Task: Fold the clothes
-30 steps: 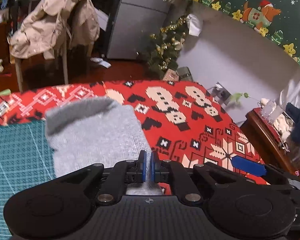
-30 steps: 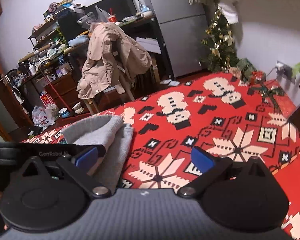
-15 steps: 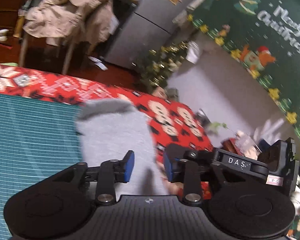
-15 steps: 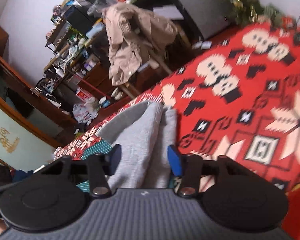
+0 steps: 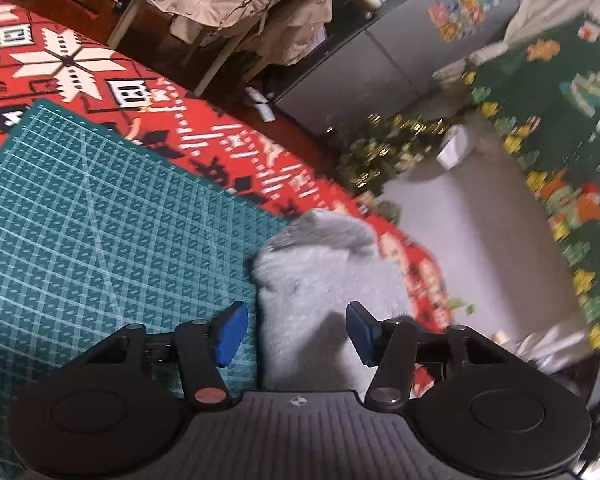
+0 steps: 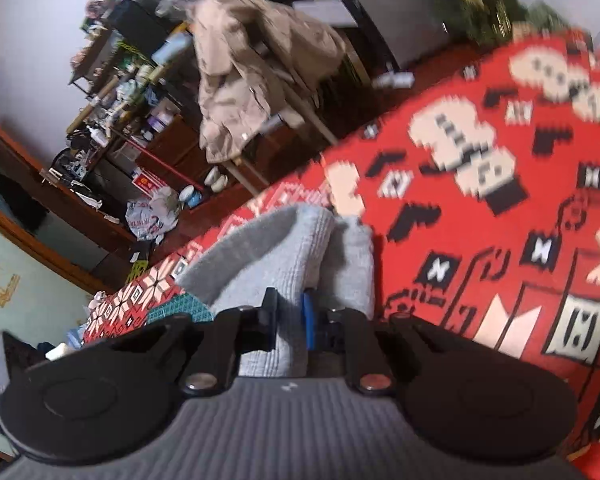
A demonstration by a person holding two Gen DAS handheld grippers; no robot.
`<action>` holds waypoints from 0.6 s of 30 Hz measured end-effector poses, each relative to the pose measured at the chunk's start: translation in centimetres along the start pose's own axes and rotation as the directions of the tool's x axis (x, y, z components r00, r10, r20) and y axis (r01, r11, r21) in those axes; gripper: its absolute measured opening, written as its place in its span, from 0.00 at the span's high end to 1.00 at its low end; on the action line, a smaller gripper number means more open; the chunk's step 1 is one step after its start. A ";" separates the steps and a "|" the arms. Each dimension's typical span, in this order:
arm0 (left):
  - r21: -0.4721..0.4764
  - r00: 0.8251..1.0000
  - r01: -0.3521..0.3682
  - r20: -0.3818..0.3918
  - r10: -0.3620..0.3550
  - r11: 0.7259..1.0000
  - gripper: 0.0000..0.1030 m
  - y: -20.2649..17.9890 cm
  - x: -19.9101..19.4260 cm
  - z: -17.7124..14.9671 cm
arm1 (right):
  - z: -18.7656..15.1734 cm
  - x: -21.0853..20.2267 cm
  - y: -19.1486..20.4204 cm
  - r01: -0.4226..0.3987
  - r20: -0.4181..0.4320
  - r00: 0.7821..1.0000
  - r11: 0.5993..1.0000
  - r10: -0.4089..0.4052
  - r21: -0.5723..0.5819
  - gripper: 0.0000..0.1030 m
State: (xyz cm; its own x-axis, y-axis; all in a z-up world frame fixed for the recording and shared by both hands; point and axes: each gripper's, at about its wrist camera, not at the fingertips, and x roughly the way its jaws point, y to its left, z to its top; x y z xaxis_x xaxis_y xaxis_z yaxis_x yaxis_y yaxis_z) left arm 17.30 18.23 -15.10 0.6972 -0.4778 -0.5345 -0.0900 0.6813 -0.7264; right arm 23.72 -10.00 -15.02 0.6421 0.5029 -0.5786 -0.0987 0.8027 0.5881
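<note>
The grey garment lies half on the green mat and half on the red cloth, at 12 o'clock from both tools. The left hand-held gripper has just been opening; its jaws stand apart around the fabric without pressing. The right hand-held gripper has just been closing and pinches a fold. Risk: with only 1 grip the fold may slip, or the garment may drag off the mat.

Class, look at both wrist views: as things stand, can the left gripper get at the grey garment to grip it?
Probably yes. The left gripper stands open right over the grey garment, nothing between them. The right gripper, jaws just closing, already pinches its own part.
</note>
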 end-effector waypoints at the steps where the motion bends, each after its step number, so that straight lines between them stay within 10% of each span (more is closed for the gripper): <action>1: 0.003 1.000 0.023 0.017 -0.023 1.000 0.51 -0.2 -0.3 0.0 | -0.2 -0.6 0.5 -0.003 0.029 1.000 0.999 0.004 -0.037 0.87; 12: 0.135 1.000 -0.022 -0.011 0.024 0.991 0.51 -1.9 0.1 -1.1 | -1.5 -0.3 -2.0 0.038 0.049 0.998 0.999 -0.037 -0.015 0.88; 18: 0.333 0.997 -0.062 -0.028 0.075 0.941 0.51 -3.4 -2.2 -3.3 | -1.8 -1.0 -2.7 0.036 0.041 0.999 0.999 -0.035 -0.012 0.84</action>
State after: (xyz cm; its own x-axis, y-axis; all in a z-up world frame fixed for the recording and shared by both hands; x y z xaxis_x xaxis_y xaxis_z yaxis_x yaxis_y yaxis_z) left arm 13.73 15.15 -12.92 0.6682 -0.4404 -0.5997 0.1087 0.8551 -0.5069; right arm 22.00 -12.08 -17.08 0.6758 0.4606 -0.5755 -0.0849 0.8242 0.5599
